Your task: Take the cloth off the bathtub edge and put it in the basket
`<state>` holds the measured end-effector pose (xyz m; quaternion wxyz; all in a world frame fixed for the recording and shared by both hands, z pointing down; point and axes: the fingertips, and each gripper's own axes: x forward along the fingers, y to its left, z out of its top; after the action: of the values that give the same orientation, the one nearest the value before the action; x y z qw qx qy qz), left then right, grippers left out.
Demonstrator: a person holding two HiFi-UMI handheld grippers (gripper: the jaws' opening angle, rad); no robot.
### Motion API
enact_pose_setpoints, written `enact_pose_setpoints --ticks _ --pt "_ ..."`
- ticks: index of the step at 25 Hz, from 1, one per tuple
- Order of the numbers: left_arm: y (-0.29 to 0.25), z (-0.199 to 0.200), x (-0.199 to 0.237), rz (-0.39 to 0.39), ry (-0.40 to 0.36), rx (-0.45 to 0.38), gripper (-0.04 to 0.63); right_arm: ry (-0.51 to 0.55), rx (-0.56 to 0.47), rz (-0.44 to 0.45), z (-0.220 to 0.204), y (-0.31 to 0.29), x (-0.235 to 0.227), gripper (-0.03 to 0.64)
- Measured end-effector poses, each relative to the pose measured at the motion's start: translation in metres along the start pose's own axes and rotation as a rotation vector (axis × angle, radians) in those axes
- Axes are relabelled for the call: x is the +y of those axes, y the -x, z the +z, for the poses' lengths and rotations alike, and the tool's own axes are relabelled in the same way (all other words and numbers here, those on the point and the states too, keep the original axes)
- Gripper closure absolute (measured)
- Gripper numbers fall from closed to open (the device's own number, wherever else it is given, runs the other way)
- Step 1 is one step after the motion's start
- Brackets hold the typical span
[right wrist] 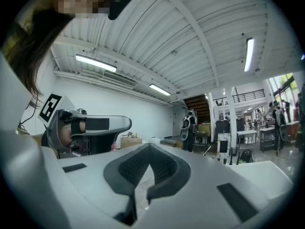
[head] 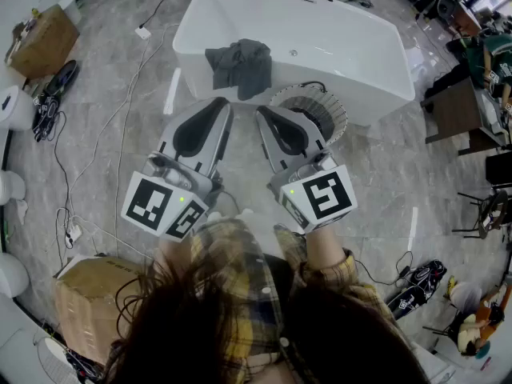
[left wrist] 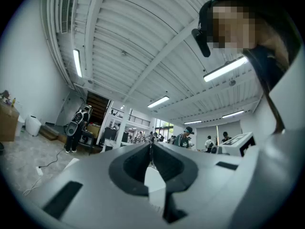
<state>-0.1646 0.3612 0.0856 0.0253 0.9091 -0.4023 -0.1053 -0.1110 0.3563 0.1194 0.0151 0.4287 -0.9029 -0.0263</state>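
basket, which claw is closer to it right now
Right. The right claw overlaps the basket at its left rim; the left claw is farther left, just short of the cloth.

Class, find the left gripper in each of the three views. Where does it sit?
Head view: left gripper left of centre, shut, tips toward the tub.
Left gripper view: left gripper bottom centre, its own jaws shut.
Right gripper view: left gripper at left, mid-height, side-on.
Shared landmark: dark stairs, in both gripper views only.
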Motion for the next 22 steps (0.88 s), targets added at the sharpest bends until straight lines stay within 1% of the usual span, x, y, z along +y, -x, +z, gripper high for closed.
enact_pose_setpoints --ticks 6,17,22 --pt "-0.003 -0.002 -0.011 0.01 -0.011 -0.001 0.563 -0.025 -0.016 -0.018 0.0 0.014 -0.012 0.601" --pt "0.009 -0.005 -0.001 0.083 -0.007 -0.006 0.563 -0.08 -0.001 -0.017 -0.016 0.027 -0.025 0.601" --pt "0.002 -0.011 0.014 0.069 -0.01 0.012 0.563 -0.095 0.006 -0.018 -0.024 0.008 -0.031 0.601"
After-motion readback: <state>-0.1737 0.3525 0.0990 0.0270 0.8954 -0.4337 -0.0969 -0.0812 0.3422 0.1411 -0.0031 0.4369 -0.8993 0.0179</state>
